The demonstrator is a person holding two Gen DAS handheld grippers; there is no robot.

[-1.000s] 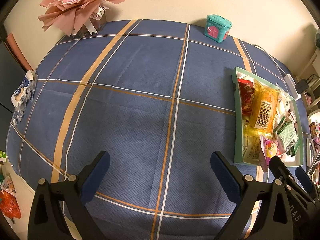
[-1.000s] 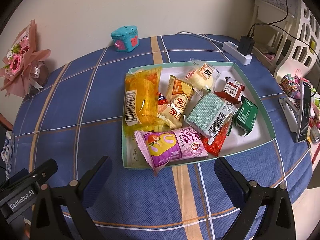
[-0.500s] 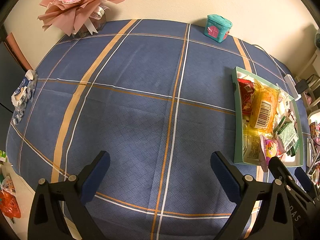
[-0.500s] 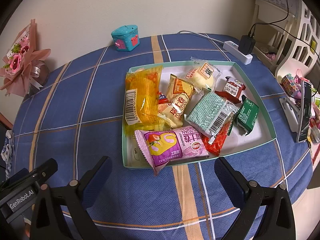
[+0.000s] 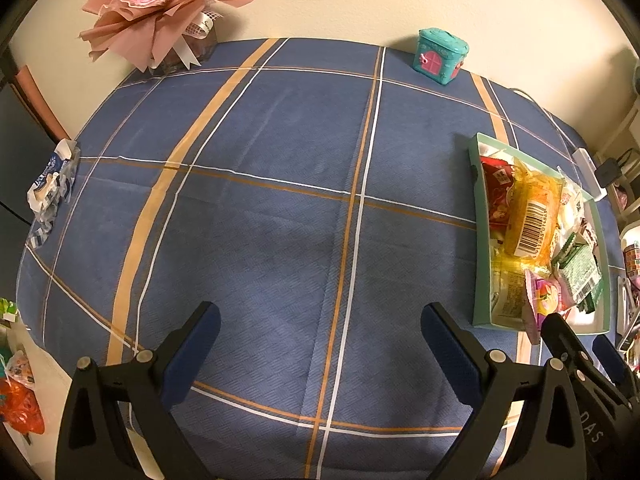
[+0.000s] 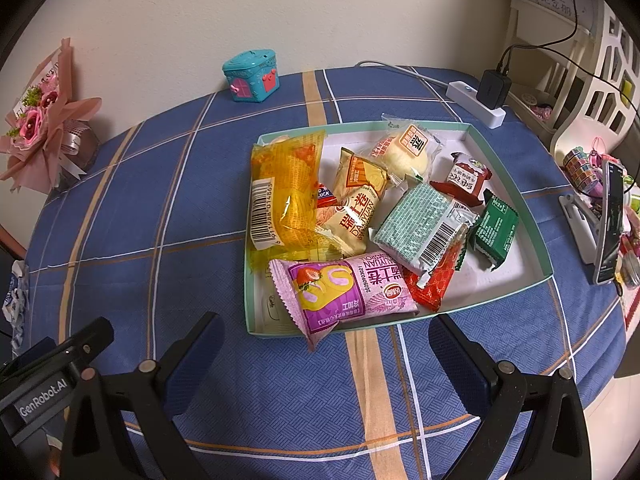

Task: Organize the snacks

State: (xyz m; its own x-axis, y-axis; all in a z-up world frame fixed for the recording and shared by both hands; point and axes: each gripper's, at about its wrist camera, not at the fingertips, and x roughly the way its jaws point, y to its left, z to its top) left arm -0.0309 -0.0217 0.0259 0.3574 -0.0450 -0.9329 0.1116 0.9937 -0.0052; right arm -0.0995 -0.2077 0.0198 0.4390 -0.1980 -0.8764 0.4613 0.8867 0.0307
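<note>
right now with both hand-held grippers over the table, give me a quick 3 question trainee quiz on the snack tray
1. True or false: the pink strawberry roll pack sticks out over the near rim of the tray.
2. Multiple choice: which snack lies along the tray's left wall? A) dark green pack B) yellow barcoded pack C) red sachet
3. Fill in: both the left hand-held gripper and the right hand-held gripper are ____ and hold nothing.

Key
1. True; its lower corner crosses the rim.
2. B, the yellow barcoded pack; the dark green pack is toward the right side.
3. open
</note>
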